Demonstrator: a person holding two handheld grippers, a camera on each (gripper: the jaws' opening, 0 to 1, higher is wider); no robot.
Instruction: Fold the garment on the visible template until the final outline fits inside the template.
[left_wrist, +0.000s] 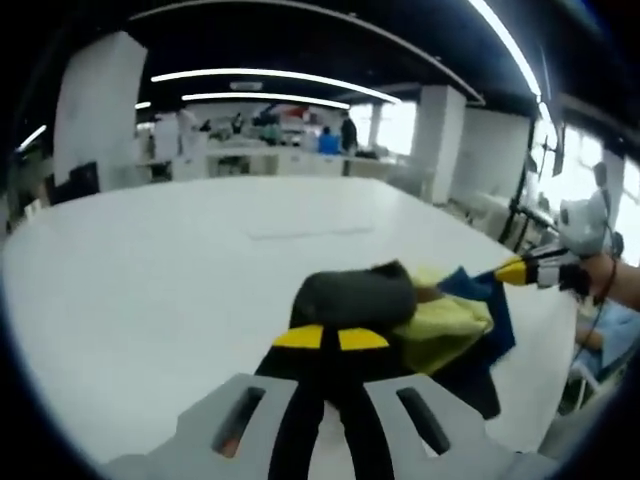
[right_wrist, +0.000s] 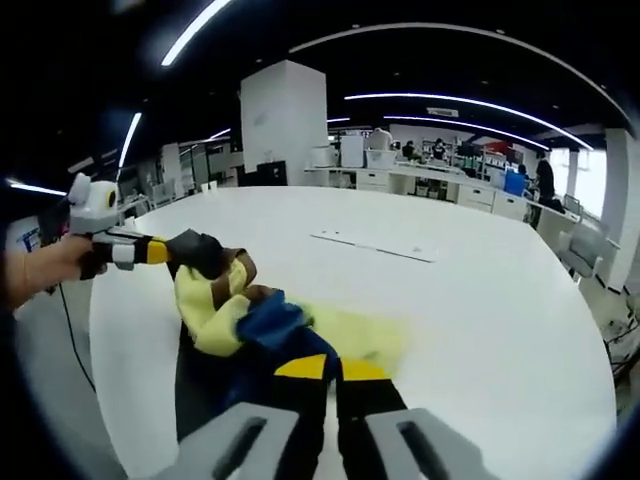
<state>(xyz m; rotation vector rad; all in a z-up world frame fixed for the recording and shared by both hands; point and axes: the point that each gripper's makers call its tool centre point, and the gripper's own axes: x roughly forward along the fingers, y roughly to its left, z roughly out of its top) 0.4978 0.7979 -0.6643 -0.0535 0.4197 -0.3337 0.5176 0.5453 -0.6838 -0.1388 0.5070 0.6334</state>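
Note:
The garment is a bunched piece in black, yellow-green (left_wrist: 440, 325) and blue (left_wrist: 492, 300). My left gripper (left_wrist: 330, 338) is shut on its black part (left_wrist: 355, 295), just past the yellow jaw tips. From the right, my right gripper (left_wrist: 512, 270) comes in, held by a hand, its tip in the blue cloth. In the right gripper view my right gripper (right_wrist: 332, 368) is shut on the blue fold (right_wrist: 268, 318). The left gripper (right_wrist: 160, 250) holds the black end (right_wrist: 205, 252) at the left. A faint rectangular template outline (left_wrist: 310, 233) (right_wrist: 375, 245) lies farther out on the white table (left_wrist: 150, 280).
The table's edge runs close behind the garment on the side of the hands (right_wrist: 110, 330), with floor and a cable below. A seated person (left_wrist: 605, 335) is at the right. White pillars (right_wrist: 283, 120), desks and people stand beyond the table's far edge.

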